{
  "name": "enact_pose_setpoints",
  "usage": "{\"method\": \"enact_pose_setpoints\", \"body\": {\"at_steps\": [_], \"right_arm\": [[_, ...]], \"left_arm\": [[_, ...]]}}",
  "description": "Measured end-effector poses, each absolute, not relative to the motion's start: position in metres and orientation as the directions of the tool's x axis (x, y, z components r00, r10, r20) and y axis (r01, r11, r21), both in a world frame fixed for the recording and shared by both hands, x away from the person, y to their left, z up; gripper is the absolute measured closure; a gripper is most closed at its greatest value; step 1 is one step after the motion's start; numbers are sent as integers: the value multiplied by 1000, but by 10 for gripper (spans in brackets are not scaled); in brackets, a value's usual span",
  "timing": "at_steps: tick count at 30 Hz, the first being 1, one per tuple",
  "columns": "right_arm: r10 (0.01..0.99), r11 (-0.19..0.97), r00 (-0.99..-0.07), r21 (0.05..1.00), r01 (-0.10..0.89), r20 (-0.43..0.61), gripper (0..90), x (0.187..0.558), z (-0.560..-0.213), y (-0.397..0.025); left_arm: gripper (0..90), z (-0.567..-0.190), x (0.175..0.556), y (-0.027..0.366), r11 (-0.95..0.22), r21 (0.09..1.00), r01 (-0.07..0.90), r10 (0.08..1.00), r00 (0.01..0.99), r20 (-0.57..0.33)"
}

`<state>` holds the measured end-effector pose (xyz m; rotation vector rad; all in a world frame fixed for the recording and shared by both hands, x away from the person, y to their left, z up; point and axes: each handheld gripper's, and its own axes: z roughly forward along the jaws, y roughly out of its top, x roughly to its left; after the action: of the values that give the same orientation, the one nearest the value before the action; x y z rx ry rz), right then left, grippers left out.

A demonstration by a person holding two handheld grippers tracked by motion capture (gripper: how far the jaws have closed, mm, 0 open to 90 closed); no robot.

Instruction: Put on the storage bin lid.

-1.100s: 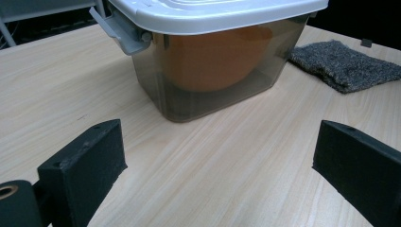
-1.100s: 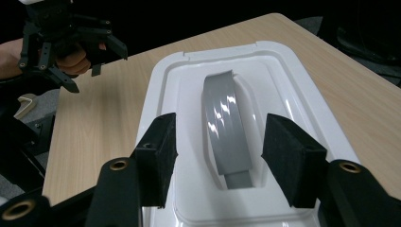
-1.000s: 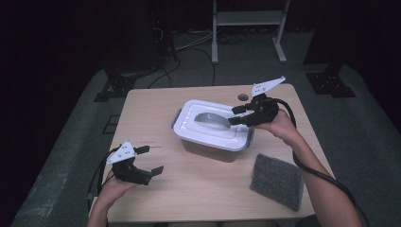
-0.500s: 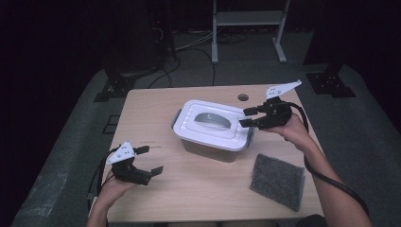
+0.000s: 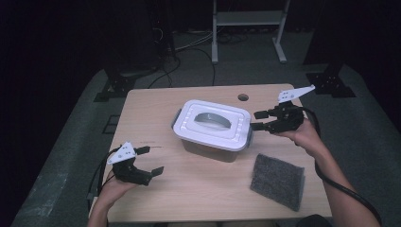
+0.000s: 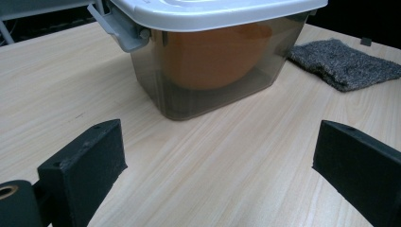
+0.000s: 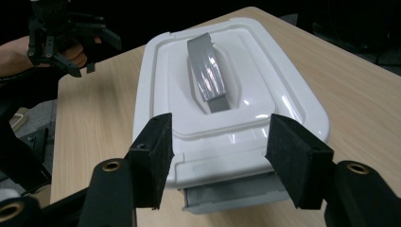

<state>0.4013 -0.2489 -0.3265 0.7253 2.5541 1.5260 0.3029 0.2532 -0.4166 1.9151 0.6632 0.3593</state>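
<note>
A clear box with a white lid (image 5: 222, 135) and a grey handle (image 5: 212, 120) stands mid-table. In the left gripper view something orange (image 6: 213, 52) shows through its wall. My right gripper (image 5: 257, 120) is open at the box's right end, with its tips just off the lid's edge. In the right gripper view the right gripper (image 7: 220, 151) frames the lid (image 7: 156, 85) above the grey end latch (image 7: 231, 194). My left gripper (image 5: 152, 160) rests open at the table's front left, apart from the box. It (image 6: 217, 156) holds nothing.
A grey fibrous pad (image 5: 276, 179) lies at the front right, also seen as the pad (image 6: 345, 64) beyond the box. A cable hole (image 5: 243, 97) sits near the table's (image 5: 151, 113) back edge. The floor behind holds stands and cables.
My right gripper has drawn back to the right, from over the lid near the handle to the box's right end. The left gripper has stayed still.
</note>
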Motion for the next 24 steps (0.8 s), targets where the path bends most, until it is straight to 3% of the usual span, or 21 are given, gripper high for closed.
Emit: {"method": "enact_pose_setpoints", "body": {"at_steps": [24], "right_arm": [[483, 364, -850, 834, 415, 212, 374, 384, -356, -283]], "left_arm": [[24, -417, 303, 253, -317, 904, 288, 594, 803, -48]]}}
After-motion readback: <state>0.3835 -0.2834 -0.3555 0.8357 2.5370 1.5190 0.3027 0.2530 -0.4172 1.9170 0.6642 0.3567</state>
